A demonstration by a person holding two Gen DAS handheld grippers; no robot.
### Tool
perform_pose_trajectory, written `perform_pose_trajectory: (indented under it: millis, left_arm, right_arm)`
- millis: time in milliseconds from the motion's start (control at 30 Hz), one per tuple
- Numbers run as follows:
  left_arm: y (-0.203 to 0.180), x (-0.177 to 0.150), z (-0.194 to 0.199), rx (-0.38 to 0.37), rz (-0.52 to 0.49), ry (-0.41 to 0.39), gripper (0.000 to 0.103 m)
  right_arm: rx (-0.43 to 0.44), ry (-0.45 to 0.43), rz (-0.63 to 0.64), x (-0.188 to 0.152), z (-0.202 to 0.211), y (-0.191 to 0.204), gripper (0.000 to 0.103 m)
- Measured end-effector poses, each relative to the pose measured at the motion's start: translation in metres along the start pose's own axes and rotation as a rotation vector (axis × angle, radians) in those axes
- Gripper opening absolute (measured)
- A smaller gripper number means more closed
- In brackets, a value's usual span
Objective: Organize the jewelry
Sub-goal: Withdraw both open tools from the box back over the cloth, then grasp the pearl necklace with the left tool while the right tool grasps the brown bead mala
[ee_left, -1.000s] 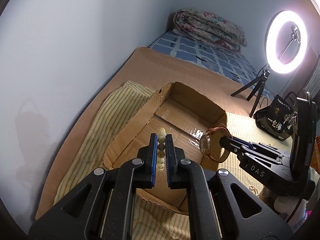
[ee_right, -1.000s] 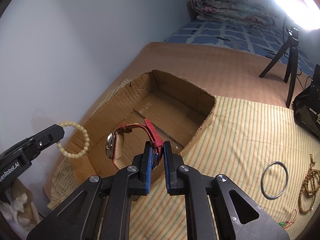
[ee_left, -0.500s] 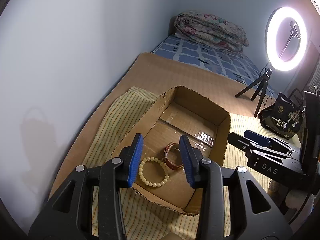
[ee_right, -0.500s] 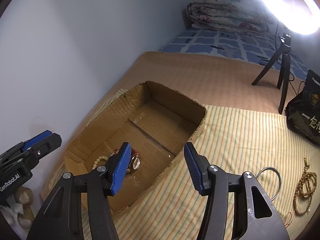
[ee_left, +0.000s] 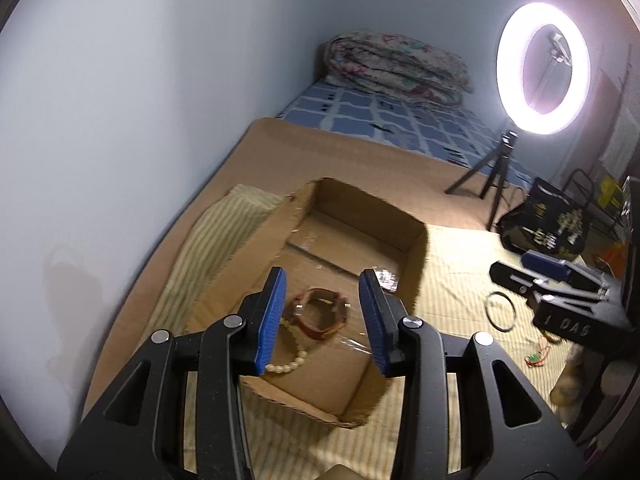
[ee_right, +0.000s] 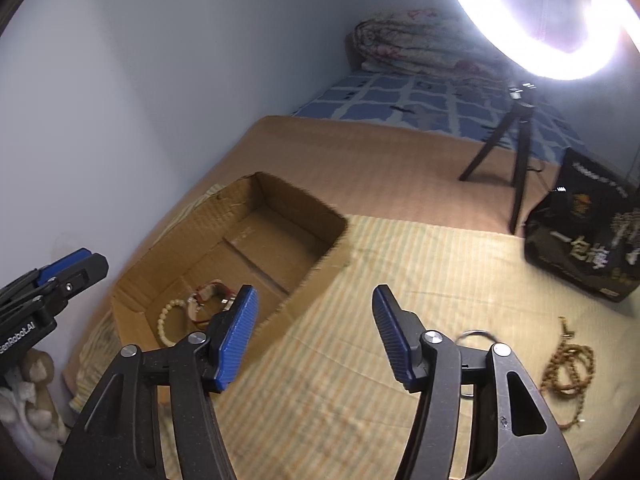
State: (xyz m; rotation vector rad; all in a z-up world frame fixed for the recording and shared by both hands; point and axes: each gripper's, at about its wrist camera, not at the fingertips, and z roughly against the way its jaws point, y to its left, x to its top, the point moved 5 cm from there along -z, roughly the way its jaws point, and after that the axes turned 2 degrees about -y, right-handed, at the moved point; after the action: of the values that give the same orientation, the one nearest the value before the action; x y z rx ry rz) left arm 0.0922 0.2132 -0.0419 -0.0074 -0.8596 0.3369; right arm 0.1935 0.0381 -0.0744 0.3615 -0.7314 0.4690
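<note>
An open cardboard box (ee_left: pixel 416 248) (ee_right: pixel 320 264) sits on a striped cloth. Inside lie a cream bead bracelet (ee_left: pixel 294 356) (ee_right: pixel 168 314) and a red-strapped watch (ee_left: pixel 320 314) (ee_right: pixel 210 294), side by side. My left gripper (ee_left: pixel 322 322) is open and empty above the box's near end. My right gripper (ee_right: pixel 314 338) is open and empty over the cloth, right of the box; it also shows in the left wrist view (ee_left: pixel 556 284). A metal bangle (ee_left: pixel 500 312) (ee_right: pixel 474 336) and a brown bead string (ee_right: pixel 568 366) lie on the cloth.
A ring light on a tripod (ee_left: pixel 524 68) (ee_right: pixel 516 148) stands behind the cloth. A black bag (ee_left: pixel 544 224) (ee_right: pixel 592 240) sits at the right. A folded quilt (ee_left: pixel 396 68) lies at the far end of the bed. The wall runs along the left. A small red-green charm (ee_left: pixel 536 356) lies on the cloth.
Both grippers opened and dropped the bead bracelet and the watch into the box. Since then my right gripper has swung right, away from the box, and my left has pulled back a little.
</note>
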Motion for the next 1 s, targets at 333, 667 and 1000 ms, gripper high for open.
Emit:
perform_pose_trajectory:
  millis: [333, 667, 1000]
  left_arm:
    - [-0.075, -0.022, 0.004, -0.164, -0.075, 0.046, 0.038]
    - [-0.159, -0.069, -0.016, -0.307, -0.197, 0.170, 0.038]
    - [-0.215, -0.103, -0.040, -0.410, -0.268, 0.304, 0.038]
  right_arm:
    - [-0.094, -0.059, 0.022, -0.010, 0.051, -0.062, 0.079]
    - [-0.179, -0.074, -0.041, -0.041, 0.077, -0.151, 0.079]
    - [-0.201, 0.008, -0.114, -0.076, 0.072, -0.216, 0.079]
